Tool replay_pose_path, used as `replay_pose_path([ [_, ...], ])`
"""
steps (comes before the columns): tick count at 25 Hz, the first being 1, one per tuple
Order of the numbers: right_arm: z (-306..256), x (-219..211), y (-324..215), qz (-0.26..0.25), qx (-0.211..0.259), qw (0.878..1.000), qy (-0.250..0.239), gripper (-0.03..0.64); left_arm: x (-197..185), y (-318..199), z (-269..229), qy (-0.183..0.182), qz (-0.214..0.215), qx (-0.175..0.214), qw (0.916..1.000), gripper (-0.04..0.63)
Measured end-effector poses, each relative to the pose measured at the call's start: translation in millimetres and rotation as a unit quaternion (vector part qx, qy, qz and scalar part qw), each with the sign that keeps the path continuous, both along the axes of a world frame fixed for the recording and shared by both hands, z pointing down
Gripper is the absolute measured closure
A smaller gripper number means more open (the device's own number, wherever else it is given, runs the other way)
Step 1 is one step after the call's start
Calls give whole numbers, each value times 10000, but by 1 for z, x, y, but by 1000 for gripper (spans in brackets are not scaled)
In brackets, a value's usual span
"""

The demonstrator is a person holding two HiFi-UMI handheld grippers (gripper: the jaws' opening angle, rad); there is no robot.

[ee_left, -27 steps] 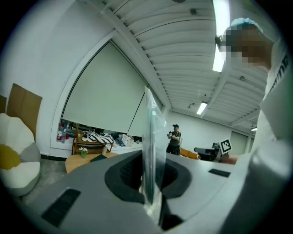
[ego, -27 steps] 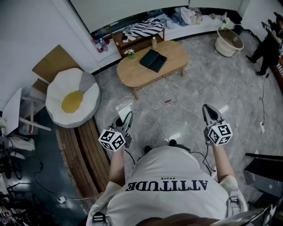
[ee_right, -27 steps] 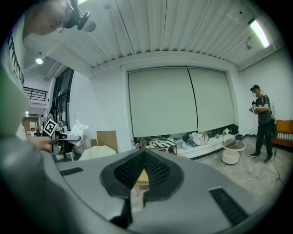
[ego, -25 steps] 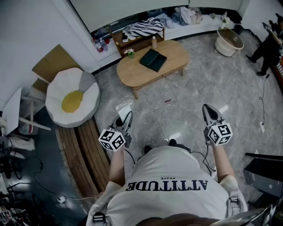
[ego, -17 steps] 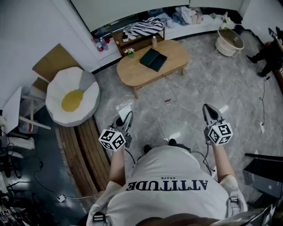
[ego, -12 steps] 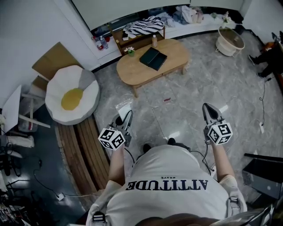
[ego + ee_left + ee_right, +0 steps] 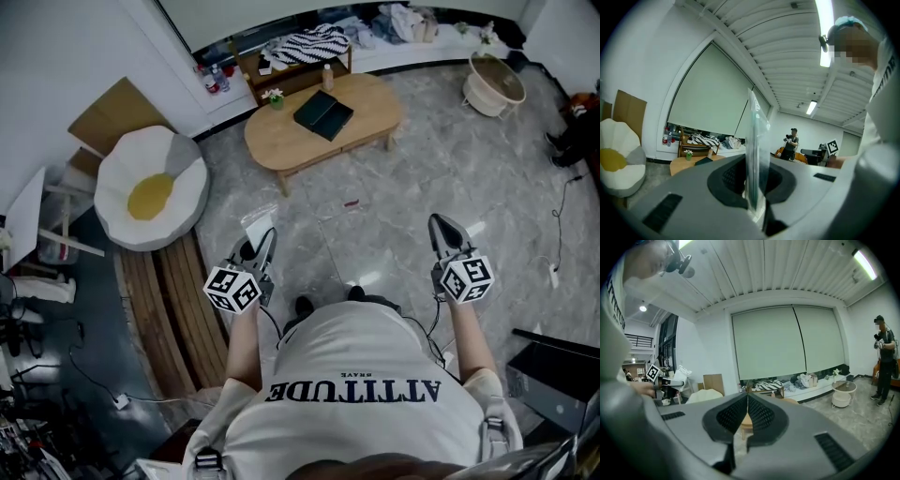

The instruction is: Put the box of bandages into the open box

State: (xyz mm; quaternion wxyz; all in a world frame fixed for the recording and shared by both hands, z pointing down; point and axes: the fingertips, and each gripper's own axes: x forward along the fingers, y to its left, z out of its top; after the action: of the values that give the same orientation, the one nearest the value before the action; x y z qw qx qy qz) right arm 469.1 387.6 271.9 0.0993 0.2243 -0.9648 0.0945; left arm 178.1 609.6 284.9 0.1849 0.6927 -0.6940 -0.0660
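Carriage of the load to the table is, as I judge it, the step in hand. The left gripper is all but closed, its pads pinching a thin clear packet edge-on. I take this for the bandages, though no print shows. The right gripper has its jaws together on nothing. The dark open box lies on the wooden table at twelve o'clock, well apart from both grippers across the floor. To do this well, hold the pinch firm, since the packet looks limp and slick. Approach the table square and bring the packet over the box's mouth before loosening, with the right gripper ready to steady the box.
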Motion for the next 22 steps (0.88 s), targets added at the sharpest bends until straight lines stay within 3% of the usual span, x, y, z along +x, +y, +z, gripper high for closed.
replay_pose_path([
  [6,9,14,-29,-284,-14,9996,5,595,22,-16,4,-126,-315,-64,9994,555],
  [14,15,9,-60,-489,-123,9987,-19,595,33,-29,16,-13,-617,-181,9979,555],
  [22,23,-24,-83,-590,-199,9980,92,595,3,-56,22,35,-629,-212,9978,555],
])
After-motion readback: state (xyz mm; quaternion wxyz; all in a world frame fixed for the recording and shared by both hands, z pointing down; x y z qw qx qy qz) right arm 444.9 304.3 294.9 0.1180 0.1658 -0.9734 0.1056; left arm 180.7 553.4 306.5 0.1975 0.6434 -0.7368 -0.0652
